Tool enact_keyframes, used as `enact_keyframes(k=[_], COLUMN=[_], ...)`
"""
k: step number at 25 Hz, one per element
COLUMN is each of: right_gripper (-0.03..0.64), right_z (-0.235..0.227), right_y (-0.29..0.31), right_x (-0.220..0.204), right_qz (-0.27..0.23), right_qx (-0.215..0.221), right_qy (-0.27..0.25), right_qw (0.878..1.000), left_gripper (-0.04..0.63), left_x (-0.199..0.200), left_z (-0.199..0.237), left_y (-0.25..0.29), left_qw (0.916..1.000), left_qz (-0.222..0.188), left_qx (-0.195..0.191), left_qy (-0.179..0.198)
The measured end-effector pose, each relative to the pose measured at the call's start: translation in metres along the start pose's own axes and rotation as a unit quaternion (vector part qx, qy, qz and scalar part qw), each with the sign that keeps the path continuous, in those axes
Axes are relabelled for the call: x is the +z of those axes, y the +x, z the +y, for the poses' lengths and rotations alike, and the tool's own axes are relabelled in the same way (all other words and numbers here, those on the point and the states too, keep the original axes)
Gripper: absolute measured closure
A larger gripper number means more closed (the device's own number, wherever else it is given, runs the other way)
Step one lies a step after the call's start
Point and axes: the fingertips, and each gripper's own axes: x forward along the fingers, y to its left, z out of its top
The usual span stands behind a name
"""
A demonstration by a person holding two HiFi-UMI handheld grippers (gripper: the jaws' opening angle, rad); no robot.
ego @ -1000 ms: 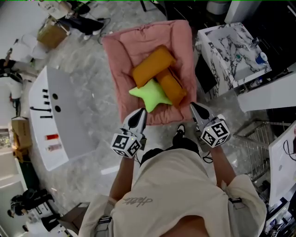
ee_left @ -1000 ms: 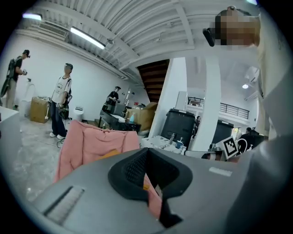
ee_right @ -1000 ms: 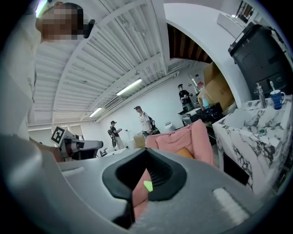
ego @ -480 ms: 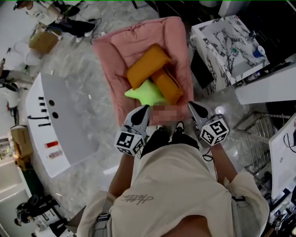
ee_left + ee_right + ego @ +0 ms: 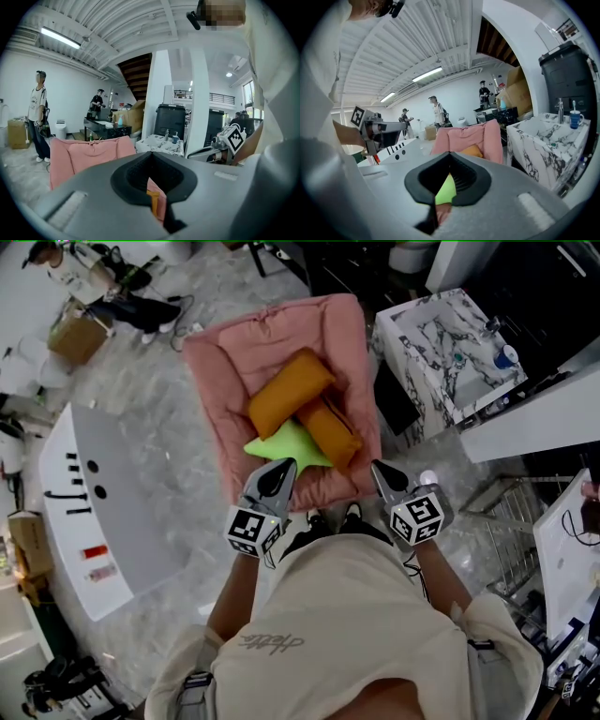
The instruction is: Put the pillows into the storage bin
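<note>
A pink cushion (image 5: pixel 234 362) lies on the marble floor. On it rest two orange pillows (image 5: pixel 291 392) (image 5: pixel 330 427) and a green star pillow (image 5: pixel 286 442). My left gripper (image 5: pixel 285 466) hovers at the cushion's near edge, just in front of the star, shut and empty. My right gripper (image 5: pixel 376 468) hangs shut and empty over the cushion's near right corner. In the left gripper view the pink cushion (image 5: pixel 89 152) stands ahead of the shut left gripper (image 5: pixel 151 154). In the right gripper view the star (image 5: pixel 446 187) shows through the hollow behind the right gripper (image 5: pixel 449 154).
An open marble-patterned box (image 5: pixel 441 343) stands right of the cushion, with a cup (image 5: pixel 506 356) at its far side. A white board (image 5: pixel 122 493) lies to the left. A wire rack (image 5: pixel 511 521) is at the right. People stand far off (image 5: pixel 37 117).
Both grippers stay shut by the cushion's near edge. The left one has shifted a little sideways and rolled, and the right one has sunk slightly. The head view has drifted.
</note>
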Motion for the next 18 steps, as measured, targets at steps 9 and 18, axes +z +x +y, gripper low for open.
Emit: enact_keyframes(k=[9,18], right_gripper=[0.368,0.325], right_z=[-0.021,-0.071], right_y=[0.037,0.085], right_x=[-0.04,-0.105], right_qz=[0.09,0.158], right_qx=[0.025,-0.004], right_qy=[0.013,0.105], right_qw=[0.996,0.982], left_gripper=[0.581,0.581], left_x=[-0.017,-0.027], left_z=[0.005,0.026], left_y=[0.001,-0.01], left_qw=[0.9991,0.9962], left_qz=[0.019,0.05], left_qx=[0.016,0.068], left_qy=[-0.034,-0.021])
